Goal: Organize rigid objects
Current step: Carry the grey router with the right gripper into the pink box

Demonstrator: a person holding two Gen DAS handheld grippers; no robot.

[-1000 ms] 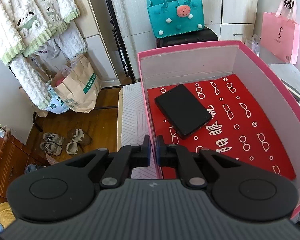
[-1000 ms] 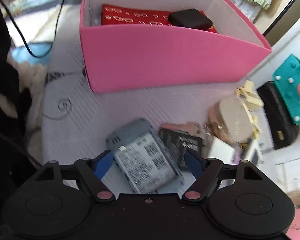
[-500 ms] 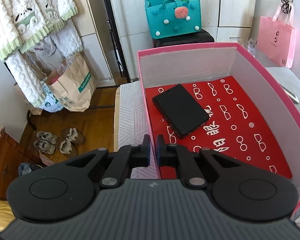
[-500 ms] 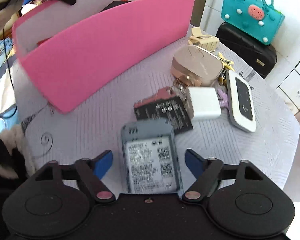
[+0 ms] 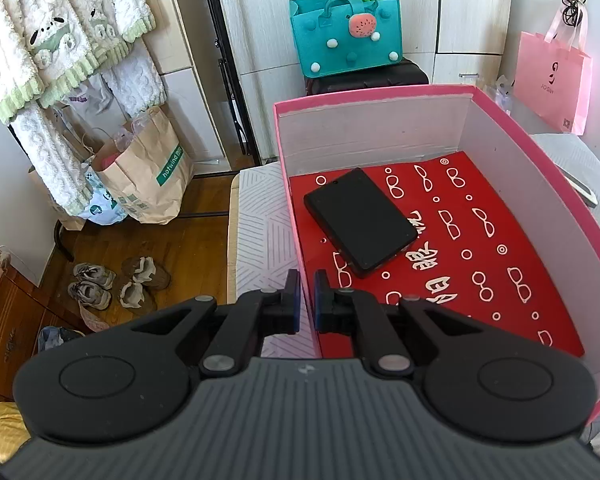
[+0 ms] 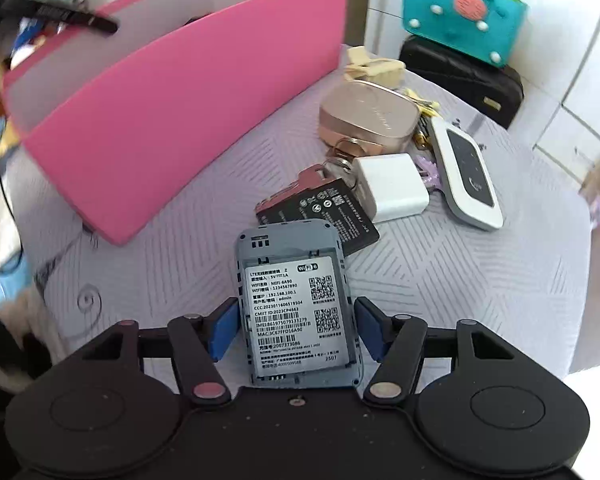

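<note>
Right gripper (image 6: 296, 330) straddles the grey router (image 6: 296, 304) lying on the bed, jaws just closing but not yet gripping, while my clenched left gripper (image 5: 307, 304) pinches the box (image 5: 296, 240) wall to steady it.

**Layout: box left, clutter right**

Box (image 6: 172, 120) sits on the bed (image 6: 440, 288), left of the loose pile. Tablet (image 5: 360, 222) lies flat in the box, toward its far left corner. Router (image 6: 296, 308) lies nearest, between the right gripper (image 6: 296, 330) fingers. Battery (image 6: 324, 216) just behind it, charger (image 6: 392, 186) right of the battery, hotspot (image 6: 466, 172) further right, case (image 6: 368, 114) behind. Left gripper (image 5: 305, 300) straddles the box's near left wall.
</note>
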